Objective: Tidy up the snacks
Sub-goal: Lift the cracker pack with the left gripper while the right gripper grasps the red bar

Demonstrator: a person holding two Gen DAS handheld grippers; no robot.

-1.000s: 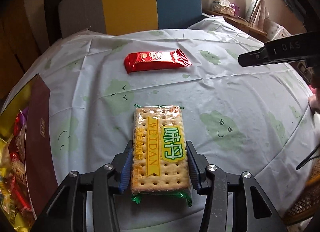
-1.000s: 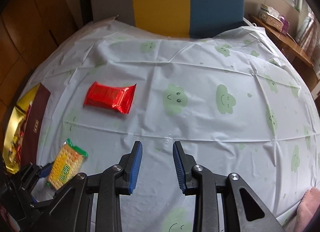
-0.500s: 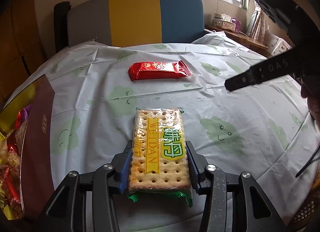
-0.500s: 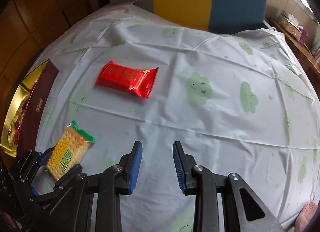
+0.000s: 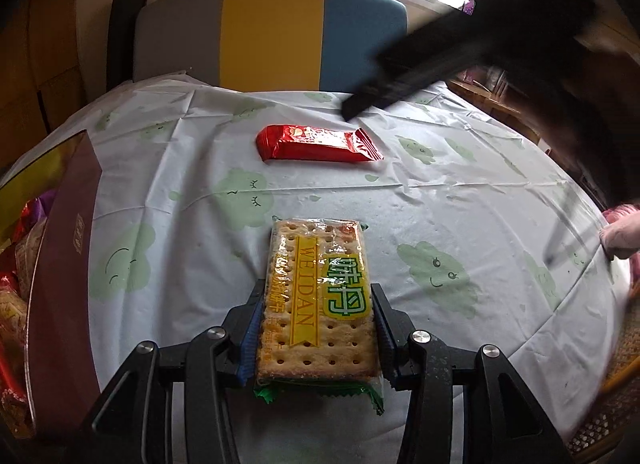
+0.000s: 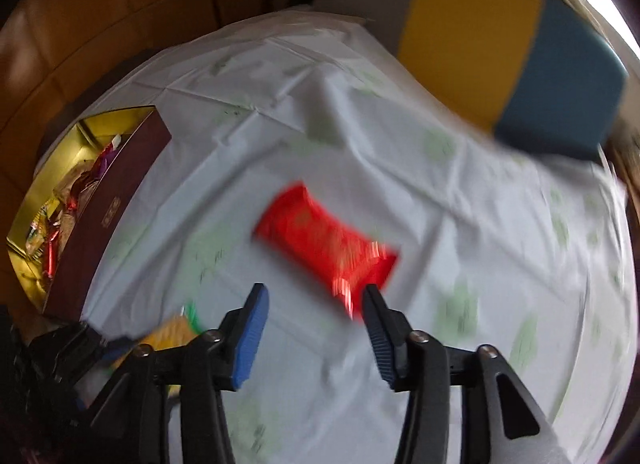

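Observation:
A clear pack of square crackers (image 5: pixel 316 256) with a yellow and green label lies lengthwise between the jaws of my left gripper (image 5: pixel 318 294), which is shut on its near half. A red foil snack (image 5: pixel 316 143) lies on the cloth further back. In the right wrist view the red foil snack (image 6: pixel 324 240) sits just beyond my right gripper (image 6: pixel 314 292). Its jaws are opening and nothing is between them. The picture there is blurred by motion. A blurred black finger (image 5: pixel 400 80) of the right gripper hangs above the red snack in the left wrist view.
A maroon box (image 5: pixel 64 264) with a gold inside holds several wrapped snacks at the table's left edge, and the same box (image 6: pixel 112 208) shows in the right wrist view. A grey, yellow and blue chair back (image 5: pixel 272 36) stands behind. A hand (image 5: pixel 620 236) and a wicker basket (image 5: pixel 608 404) are at the right.
My right gripper has swung left towards the red snack, rolled, and spread its jaws. The left gripper keeps hold of the crackers and has tipped up slightly.

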